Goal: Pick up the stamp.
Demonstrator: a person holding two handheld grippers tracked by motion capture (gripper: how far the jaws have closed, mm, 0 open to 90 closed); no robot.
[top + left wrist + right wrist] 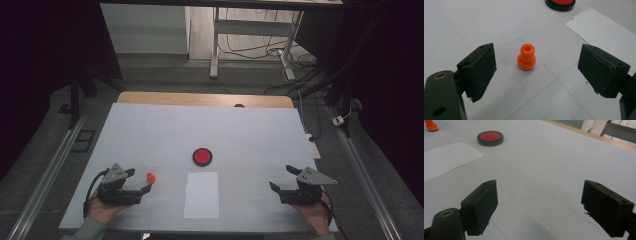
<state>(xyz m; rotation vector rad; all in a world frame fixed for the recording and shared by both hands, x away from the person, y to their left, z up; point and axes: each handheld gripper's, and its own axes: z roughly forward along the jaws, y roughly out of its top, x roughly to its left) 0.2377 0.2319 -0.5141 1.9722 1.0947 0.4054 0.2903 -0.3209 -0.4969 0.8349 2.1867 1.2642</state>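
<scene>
1. Landmark: a white paper sheet (201, 195) lies flat on the white table (150, 130), at the near middle; all places below are given from it.
2. Left gripper (138, 180): held in the person's left hand (102, 209), well to the left of the sheet; its jaws stand wide apart and grasp nothing; the left gripper view shows bare table under both pads.
3. Orange plastic peg (526, 57): a small stepped piece with a hole in its top; it stands upright on the table, left of the sheet's far left corner; it sits just ahead of the left gripper's open jaws, centred on the gap between them, touching neither pad; in the high view it lies just beyond the jaw tips.
4. Right gripper (282, 178): held in the person's right hand (312, 214), well to the right of the sheet; jaws likewise released, wide apart, with nothing between them.
5. Red round disc with black rim (202, 156): rests flat on the table just beyond the sheet's far edge, apart from it; well apart from both grippers.
</scene>
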